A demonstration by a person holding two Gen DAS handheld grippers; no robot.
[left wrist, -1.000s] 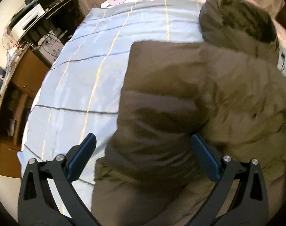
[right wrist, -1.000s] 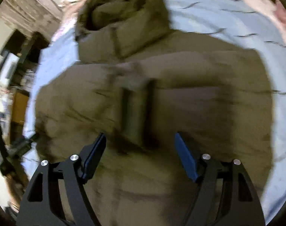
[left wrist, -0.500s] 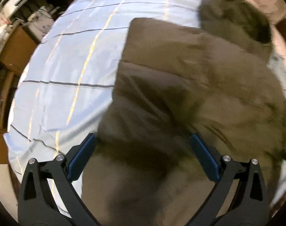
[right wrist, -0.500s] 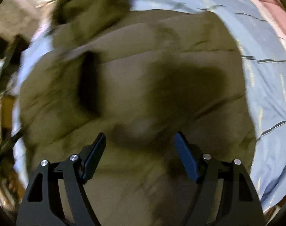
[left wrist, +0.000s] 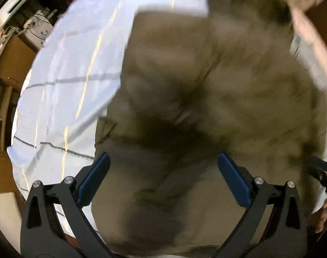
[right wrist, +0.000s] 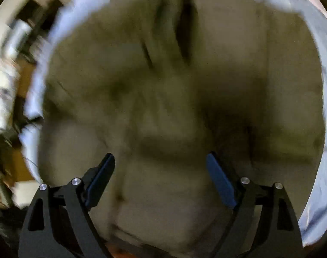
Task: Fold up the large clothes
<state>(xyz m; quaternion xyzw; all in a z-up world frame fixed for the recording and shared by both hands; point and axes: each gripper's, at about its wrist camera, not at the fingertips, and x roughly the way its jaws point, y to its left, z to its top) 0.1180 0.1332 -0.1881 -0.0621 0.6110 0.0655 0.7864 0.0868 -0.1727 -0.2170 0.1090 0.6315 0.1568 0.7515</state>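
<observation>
Left wrist view: an olive-brown puffer jacket (left wrist: 206,107) lies spread on a bed covered by a pale blue sheet (left wrist: 66,75) with thin yellow and dark stripes. The jacket takes up the half of the sheet toward the pink bedding (left wrist: 307,4), and its hood (left wrist: 249,10) sits at the far end of the jacket, nearest that bedding. The left gripper (left wrist: 163,167) hovers above the near hem region of the jacket, jaws wide apart, nothing between the blue pads. Frame is motion-blurred; fine seams not readable.

Right wrist view: jacket fills nearly the whole frame, sheet visible only as a rim around it. The right gripper (right wrist: 161,165) hangs over the jacket's lower body, jaws spread wide, empty. A dark vertical slit near the top of the jacket could be a pocket or a fold edge; cannot tell through the blur.

Progress, as judged: the jacket looks partly narrowed. Its edge on the open-sheet side runs fairly straight, and no sleeve sticks out onto the sheet, which suggests the sleeves are already tucked in or under. Not confirmed. The hood is not yet folded in, and the body has no crosswise fold.

Left to do: grasp the hem, bring it up toward the hood, deal with the hood, flatten the bundle.

Wooden furniture (left wrist: 10,60) stands beyond the sheet's far-left edge.
</observation>
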